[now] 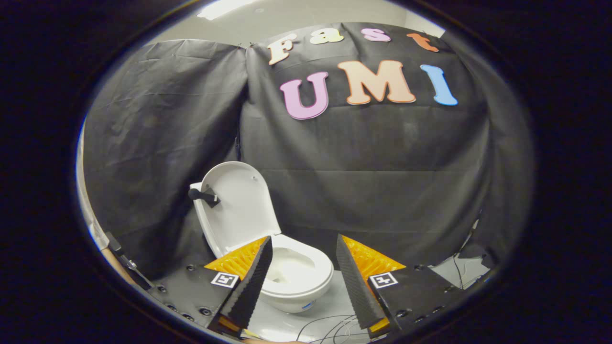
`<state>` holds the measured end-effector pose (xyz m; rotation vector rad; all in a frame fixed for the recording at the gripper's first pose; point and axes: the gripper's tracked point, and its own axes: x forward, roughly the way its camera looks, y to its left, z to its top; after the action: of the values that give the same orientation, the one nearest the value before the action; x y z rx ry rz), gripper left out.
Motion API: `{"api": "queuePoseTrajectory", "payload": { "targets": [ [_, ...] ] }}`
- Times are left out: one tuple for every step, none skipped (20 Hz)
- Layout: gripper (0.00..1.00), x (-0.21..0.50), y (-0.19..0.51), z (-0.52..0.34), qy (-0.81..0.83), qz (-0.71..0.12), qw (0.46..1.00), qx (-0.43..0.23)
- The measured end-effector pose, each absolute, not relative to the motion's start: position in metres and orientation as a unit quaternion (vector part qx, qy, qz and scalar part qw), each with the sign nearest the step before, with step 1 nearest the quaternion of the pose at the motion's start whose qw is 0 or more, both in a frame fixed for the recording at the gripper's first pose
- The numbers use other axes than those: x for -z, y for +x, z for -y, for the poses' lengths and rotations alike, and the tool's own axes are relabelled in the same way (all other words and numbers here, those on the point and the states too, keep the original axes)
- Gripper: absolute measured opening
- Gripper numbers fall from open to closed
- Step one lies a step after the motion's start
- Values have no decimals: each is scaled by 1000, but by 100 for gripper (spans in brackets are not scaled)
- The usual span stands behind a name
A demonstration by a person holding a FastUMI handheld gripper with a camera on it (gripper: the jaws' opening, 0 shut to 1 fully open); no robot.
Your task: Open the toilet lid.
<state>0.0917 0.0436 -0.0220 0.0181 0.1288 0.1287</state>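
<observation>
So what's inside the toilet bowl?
The lid stands raised, so the white bowl shows, bare where visible. The open tongs hide its near left part.

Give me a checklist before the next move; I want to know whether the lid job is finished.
1. Lid raised upright behind the bowl: ok.
2. Bowl uncovered, seat down: ok.
3. Tool open, holding nothing: ok.
4. Fingers clear of the toilet, which sits beyond them: ok.
5. Lid resting steadily against its back support: cannot tell.
6. Cables on the floor below the tool, clear of the fingers: ok.

Lid [241,203] upright; tool [303,246] apart, empty
</observation>
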Motion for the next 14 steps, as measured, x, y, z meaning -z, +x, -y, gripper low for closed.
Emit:
{"api": "queuePoseTrajectory", "payload": {
  "targets": [
    [84,23,88,-36,10,-60,997,-53],
    [84,22,84,-30,9,-52,998,-45],
    [84,21,81,-25,9,-44,998,-38],
    [84,23,80,-19,11,-40,999,-30],
    [84,24,77,-13,13,-41,999,-21],
    [84,27,76,-8,12,-44,999,-13],
    [84,29,74,-3,8,-49,999,-5],
    [83,26,72,1,7,-47,999,0],
    [83,28,69,7,5,-58,998,12],
    [83,33,66,16,2,-70,997,28],
    [82,31,62,16,11,-64,998,24],
    [82,25,60,14,18,-56,998,21],
    [82,20,55,10,24,-48,998,13],
    [81,22,51,9,28,-45,999,7]
  ]
}}
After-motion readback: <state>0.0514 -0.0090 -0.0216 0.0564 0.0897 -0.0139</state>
